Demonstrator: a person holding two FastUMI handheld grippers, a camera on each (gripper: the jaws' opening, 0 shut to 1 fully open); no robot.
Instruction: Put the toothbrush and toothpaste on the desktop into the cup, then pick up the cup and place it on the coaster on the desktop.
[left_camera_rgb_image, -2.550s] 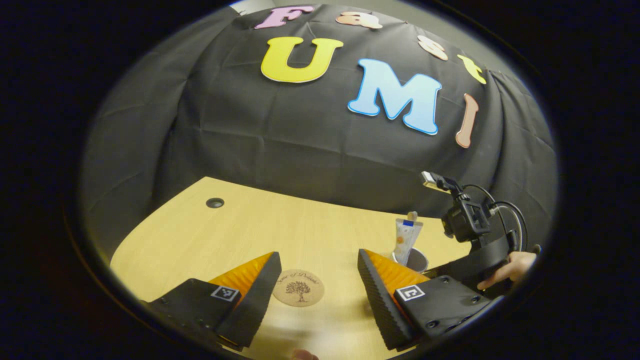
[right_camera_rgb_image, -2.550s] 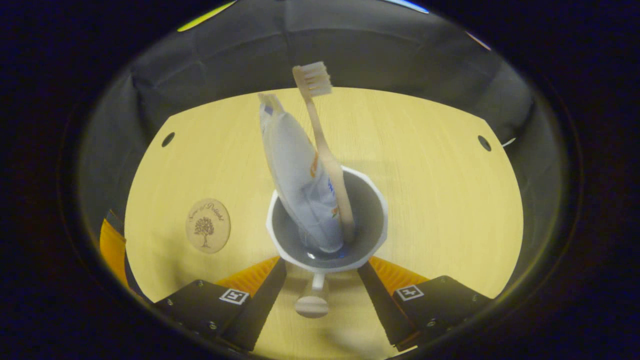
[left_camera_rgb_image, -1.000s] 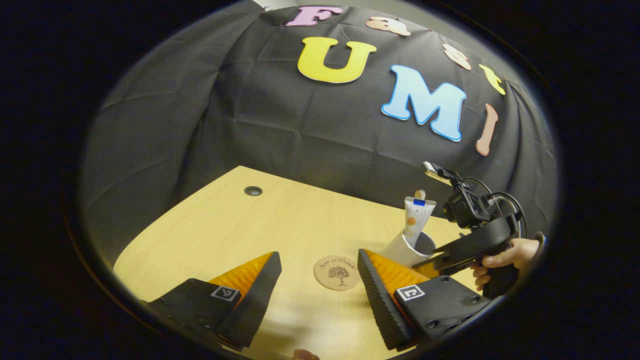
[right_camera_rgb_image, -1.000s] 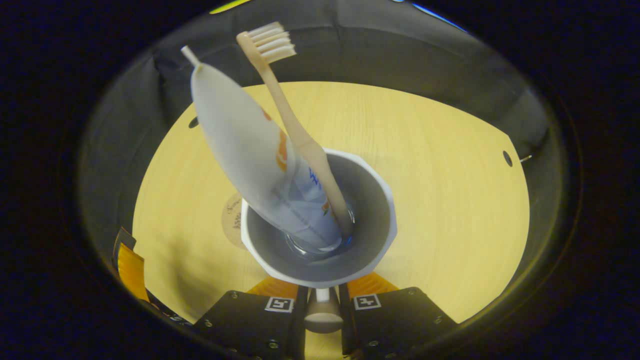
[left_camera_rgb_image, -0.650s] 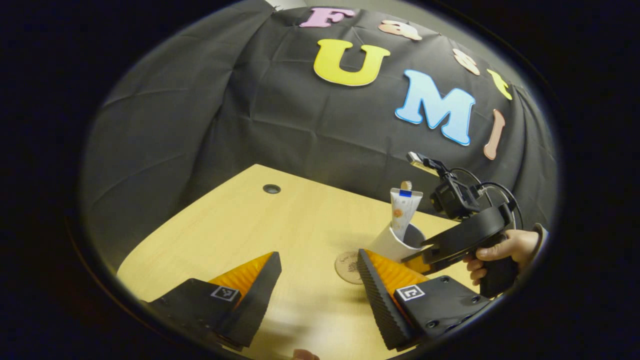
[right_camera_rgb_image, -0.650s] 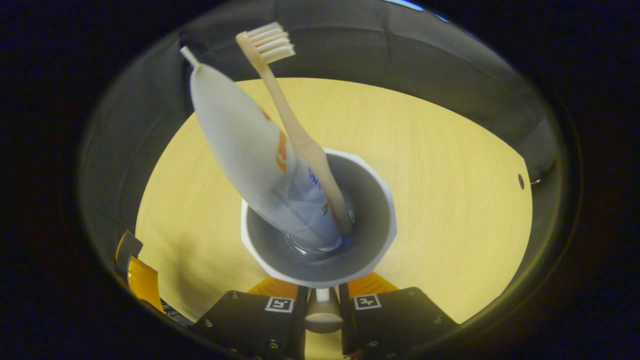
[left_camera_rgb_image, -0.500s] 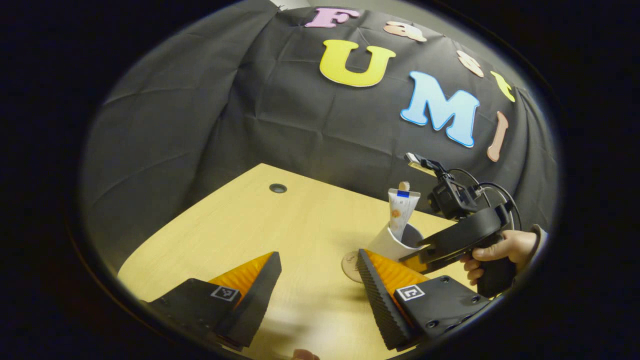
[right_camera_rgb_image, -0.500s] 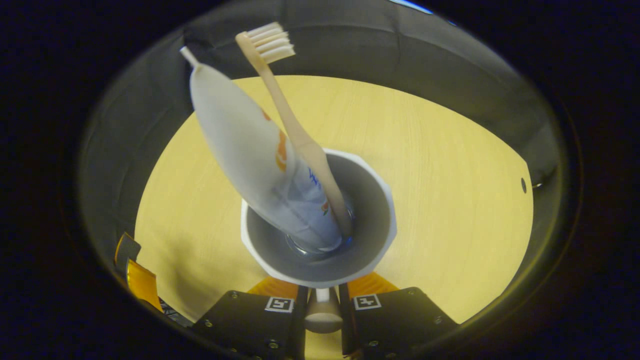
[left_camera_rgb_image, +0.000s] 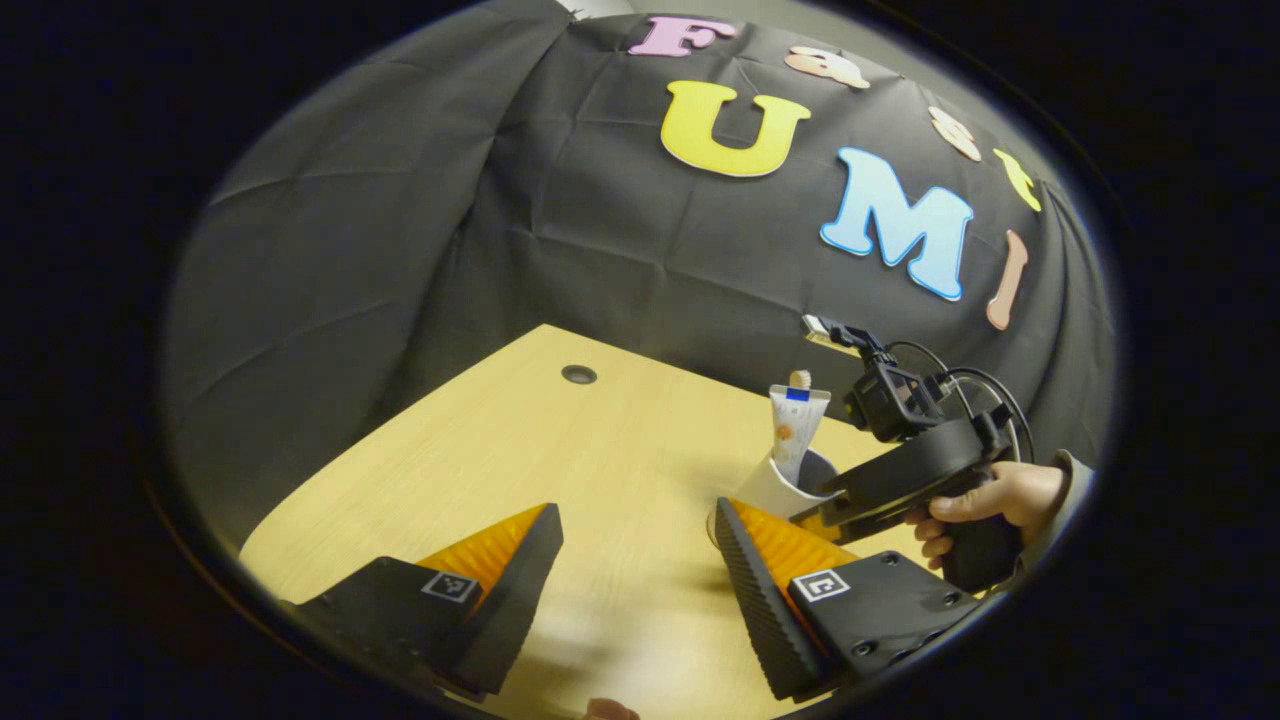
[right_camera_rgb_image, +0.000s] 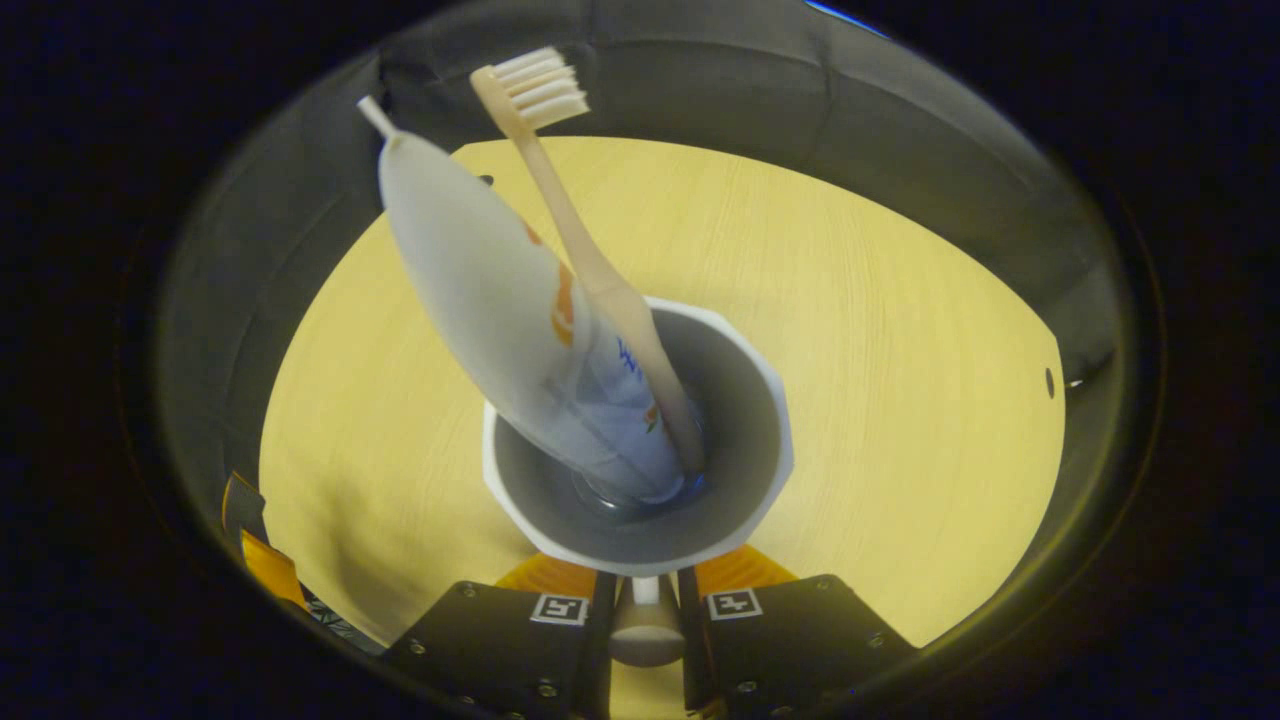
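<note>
1. In the left gripper view, a hand (left_camera_rgb_image: 985, 500) grips the right claw (left_camera_rgb_image: 820, 518) by its handle, the tool tilted down toward the worktop (left_camera_rgb_image: 560, 470).
2. The right claw (right_camera_rgb_image: 640, 600) is pressed together on the handle of the cup (right_camera_rgb_image: 745, 470), which sits just ahead of its fingers.
3. The toothbrush (right_camera_rgb_image: 585, 260) and toothpaste (right_camera_rgb_image: 480, 290) stand leaning inside the cup.
4. The left claw (left_camera_rgb_image: 635, 560) hangs spread above the worktop, the cup (left_camera_rgb_image: 775, 490) just beyond its right finger.
</note>
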